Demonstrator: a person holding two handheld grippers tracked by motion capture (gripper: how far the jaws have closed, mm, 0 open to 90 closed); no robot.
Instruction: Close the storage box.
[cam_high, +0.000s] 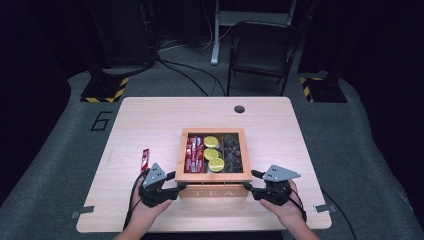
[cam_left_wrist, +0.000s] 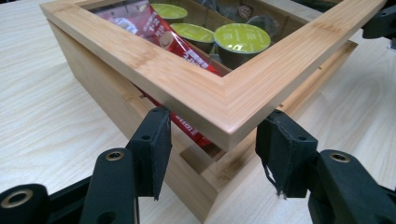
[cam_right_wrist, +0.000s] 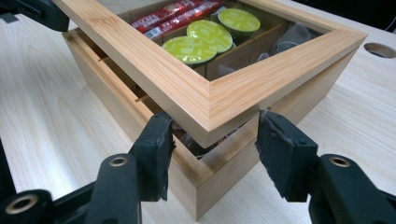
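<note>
A wooden tea box (cam_high: 214, 192) stands near the table's front edge. Its glass-paned lid (cam_high: 214, 175) sits ajar, with a gap along the front. Inside lie red sachets (cam_left_wrist: 154, 28), green-topped capsules (cam_right_wrist: 189, 49) and dark capsules (cam_high: 232, 152). My left gripper (cam_high: 175, 181) straddles the lid's front left corner (cam_left_wrist: 219, 116), its pads (cam_left_wrist: 152, 144) touching both sides of that corner. My right gripper (cam_high: 252, 180) has the front right corner (cam_right_wrist: 210, 107) in the same way, with its pads (cam_right_wrist: 280, 149) against the wood. A red sachet (cam_left_wrist: 187, 127) pokes out under the lid.
One loose red sachet (cam_high: 145, 159) lies on the table (cam_high: 150, 125) left of the box. A cable hole (cam_high: 239, 109) is at the far edge. A folding chair (cam_high: 262, 50) and equipment stands are beyond the table.
</note>
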